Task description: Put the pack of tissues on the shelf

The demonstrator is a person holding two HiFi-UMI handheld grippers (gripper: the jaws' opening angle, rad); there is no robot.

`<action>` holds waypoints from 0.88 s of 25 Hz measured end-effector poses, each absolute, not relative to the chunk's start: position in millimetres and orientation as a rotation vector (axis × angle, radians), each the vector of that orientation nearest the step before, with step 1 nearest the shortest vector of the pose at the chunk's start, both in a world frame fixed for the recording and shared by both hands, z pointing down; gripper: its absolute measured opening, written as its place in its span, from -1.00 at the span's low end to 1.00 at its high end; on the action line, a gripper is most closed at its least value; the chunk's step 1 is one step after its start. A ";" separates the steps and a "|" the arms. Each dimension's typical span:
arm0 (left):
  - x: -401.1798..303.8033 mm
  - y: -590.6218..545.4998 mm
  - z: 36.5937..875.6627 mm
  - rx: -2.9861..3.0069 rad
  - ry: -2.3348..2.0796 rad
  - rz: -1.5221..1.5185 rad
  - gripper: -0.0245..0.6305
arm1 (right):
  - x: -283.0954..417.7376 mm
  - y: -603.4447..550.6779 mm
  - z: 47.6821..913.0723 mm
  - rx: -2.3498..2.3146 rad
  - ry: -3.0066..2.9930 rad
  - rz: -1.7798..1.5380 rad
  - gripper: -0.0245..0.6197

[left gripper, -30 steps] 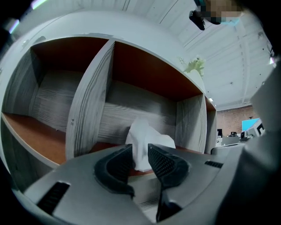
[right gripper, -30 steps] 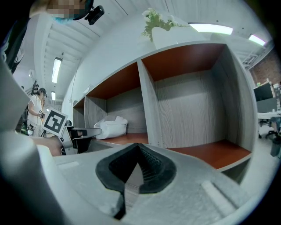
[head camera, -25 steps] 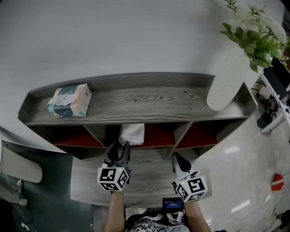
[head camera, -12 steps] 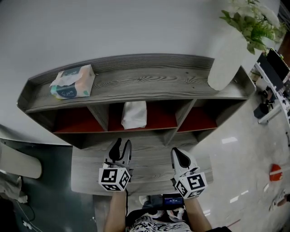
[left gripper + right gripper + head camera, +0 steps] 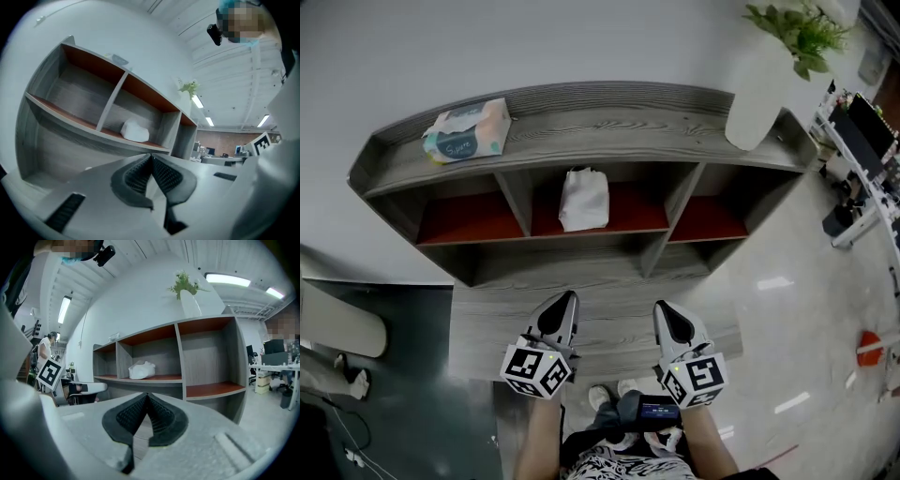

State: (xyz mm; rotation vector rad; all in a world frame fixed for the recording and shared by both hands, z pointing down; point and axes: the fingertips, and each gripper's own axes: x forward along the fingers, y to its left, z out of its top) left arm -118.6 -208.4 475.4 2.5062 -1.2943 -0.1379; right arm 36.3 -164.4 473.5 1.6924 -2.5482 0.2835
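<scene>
The pack of tissues [image 5: 467, 131] lies at the left end of the shelf's [image 5: 619, 122] top. The left tongs [image 5: 564, 302] and right tongs [image 5: 667, 315] are closed, empty.

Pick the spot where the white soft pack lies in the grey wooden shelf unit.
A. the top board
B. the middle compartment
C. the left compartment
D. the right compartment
B: the white soft pack lies between the two upright dividers of the grey wooden shelf unit, in the middle compartment under the top board.
</scene>
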 end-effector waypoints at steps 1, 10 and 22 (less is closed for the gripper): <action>-115.4 -200.4 475.0 2.516 -1.265 -0.130 -0.90 | 34.1 -160.1 472.3 1.685 -2.562 0.280 -0.91; -119.7 -145.7 456.9 2.534 -1.358 -0.099 -0.90 | 15.6 -126.4 456.0 1.567 -2.709 0.250 -0.91; -102.9 -51.1 442.8 2.524 -1.485 -0.033 -0.90 | 33.5 -47.1 447.7 1.526 -2.765 0.272 -0.91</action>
